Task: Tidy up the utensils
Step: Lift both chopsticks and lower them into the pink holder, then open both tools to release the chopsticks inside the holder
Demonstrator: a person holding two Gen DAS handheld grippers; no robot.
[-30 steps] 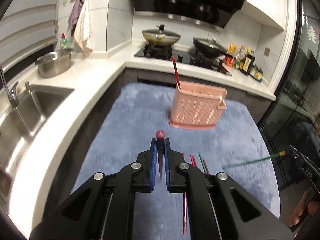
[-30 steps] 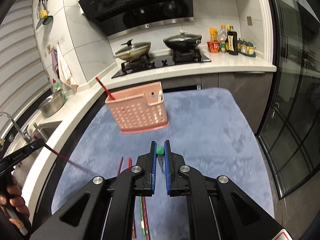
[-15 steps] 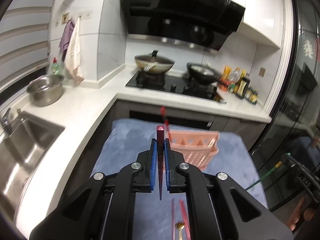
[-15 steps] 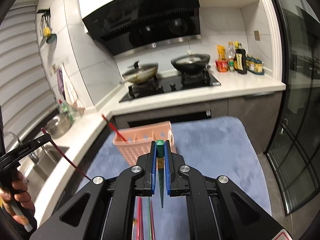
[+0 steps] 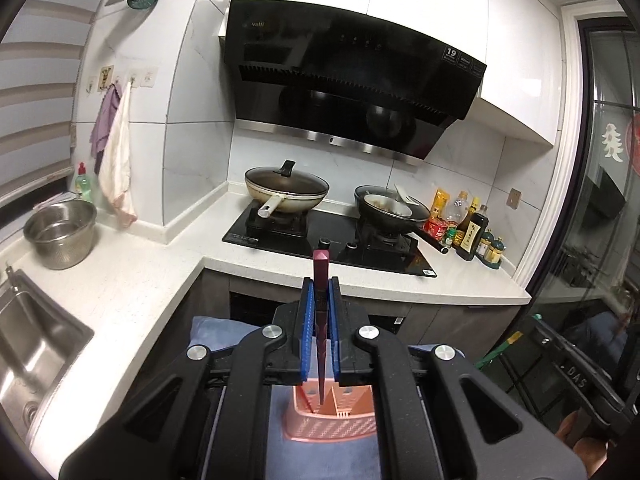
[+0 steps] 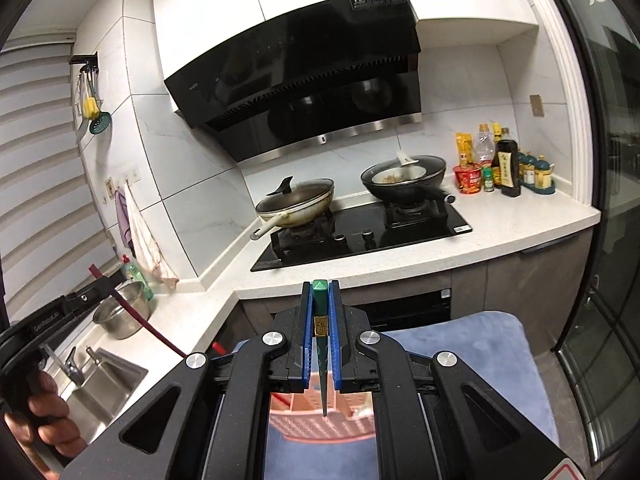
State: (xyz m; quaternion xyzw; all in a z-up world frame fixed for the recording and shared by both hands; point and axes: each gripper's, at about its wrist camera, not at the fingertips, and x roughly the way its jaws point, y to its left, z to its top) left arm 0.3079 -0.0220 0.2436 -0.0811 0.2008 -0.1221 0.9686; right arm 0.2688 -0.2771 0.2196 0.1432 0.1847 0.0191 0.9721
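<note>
Overhead, left gripper [image 5: 319, 300] clamped on red chopstick [image 5: 320, 320], right gripper [image 6: 320, 304] on green chopstick [image 6: 320, 320]; both near-upright, tips down over pink basket [image 5: 348, 424]. Right view alone catches hand [image 6: 38, 408].

Blue plush-covered worktop [image 6: 500, 344] in front of the kitchen units, bearing a pink slotted basket [image 6: 320, 420] near its middle. Behind and to the left, white stone counter [image 5: 132, 292] carrying a steel pot [image 5: 60, 236] and hob [image 5: 332, 240].
</note>
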